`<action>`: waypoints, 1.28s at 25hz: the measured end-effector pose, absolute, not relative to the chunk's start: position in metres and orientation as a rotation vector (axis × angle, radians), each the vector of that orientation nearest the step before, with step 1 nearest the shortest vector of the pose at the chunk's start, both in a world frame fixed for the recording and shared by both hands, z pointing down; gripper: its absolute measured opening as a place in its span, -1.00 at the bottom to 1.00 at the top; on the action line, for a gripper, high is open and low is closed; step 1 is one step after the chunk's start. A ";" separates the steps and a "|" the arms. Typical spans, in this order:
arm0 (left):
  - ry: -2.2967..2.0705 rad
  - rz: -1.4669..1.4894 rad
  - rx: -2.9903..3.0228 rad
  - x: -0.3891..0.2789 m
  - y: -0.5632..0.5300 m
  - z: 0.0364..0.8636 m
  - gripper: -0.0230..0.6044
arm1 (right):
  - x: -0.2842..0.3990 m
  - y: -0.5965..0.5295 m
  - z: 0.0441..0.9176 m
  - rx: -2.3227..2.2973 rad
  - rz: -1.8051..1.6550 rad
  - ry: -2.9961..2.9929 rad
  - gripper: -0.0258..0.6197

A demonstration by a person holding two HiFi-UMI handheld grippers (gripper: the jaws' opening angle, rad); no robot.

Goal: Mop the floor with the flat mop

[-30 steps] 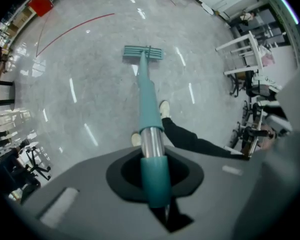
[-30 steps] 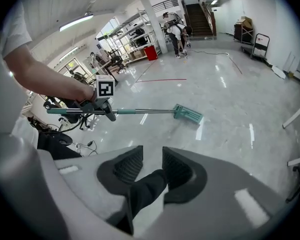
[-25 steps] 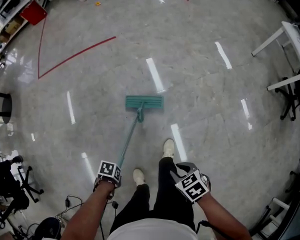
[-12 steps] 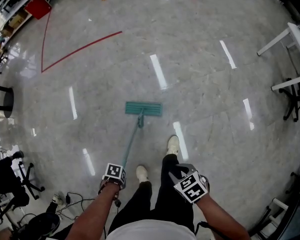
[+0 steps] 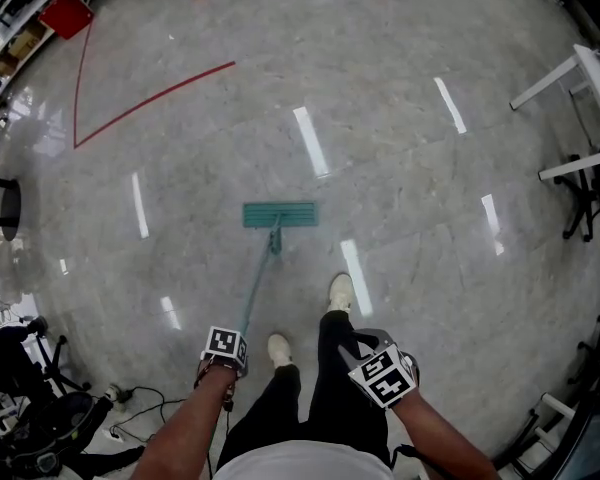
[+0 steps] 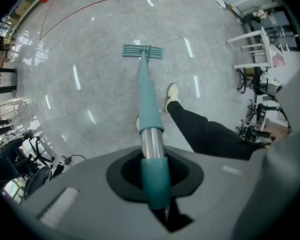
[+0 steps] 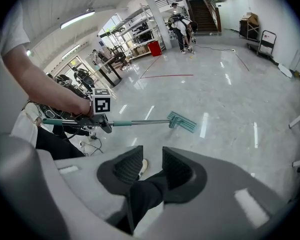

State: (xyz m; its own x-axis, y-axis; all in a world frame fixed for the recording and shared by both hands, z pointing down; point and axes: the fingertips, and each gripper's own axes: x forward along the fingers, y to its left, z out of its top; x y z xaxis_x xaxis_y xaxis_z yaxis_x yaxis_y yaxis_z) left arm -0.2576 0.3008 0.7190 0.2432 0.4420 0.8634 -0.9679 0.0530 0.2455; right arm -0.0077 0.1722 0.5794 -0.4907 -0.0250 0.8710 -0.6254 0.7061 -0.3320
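The flat mop's teal head (image 5: 280, 214) lies flat on the grey marble floor ahead of my feet, also seen as the mop head (image 6: 142, 52) and the mop head (image 7: 182, 122). Its teal and metal handle (image 5: 258, 278) slants back to my left gripper (image 5: 223, 353), which is shut on the handle (image 6: 149, 99). In the left gripper view the left gripper (image 6: 155, 179) has the pole filling the space between its jaws. My right gripper (image 5: 380, 368) hangs over my right thigh, away from the mop. In its own view the right gripper (image 7: 152, 166) is open, holding nothing.
White table legs (image 5: 570, 78) and a black chair (image 5: 590, 198) stand at the right. A red floor line (image 5: 150, 103) runs at the upper left, a red bin (image 5: 65, 13) beyond it. Cables (image 5: 130, 403) and a black bag (image 5: 40, 433) lie at the lower left. People (image 7: 182, 29) stand far off.
The mop head has slid a little to the left on the floor. My left gripper stays shut on the handle; the right gripper has barely moved.
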 end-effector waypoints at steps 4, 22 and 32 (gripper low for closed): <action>-0.689 1.231 0.985 -0.266 0.294 0.717 -0.74 | -0.005 0.166 0.580 0.495 0.803 -1.963 -0.54; -0.717 1.180 1.016 -0.264 0.174 0.735 -0.74 | 0.018 0.146 0.583 0.510 0.834 -1.932 -0.54; -0.748 1.195 1.027 -0.260 0.088 0.740 -0.75 | 0.046 0.128 0.584 0.529 0.857 -1.916 -0.54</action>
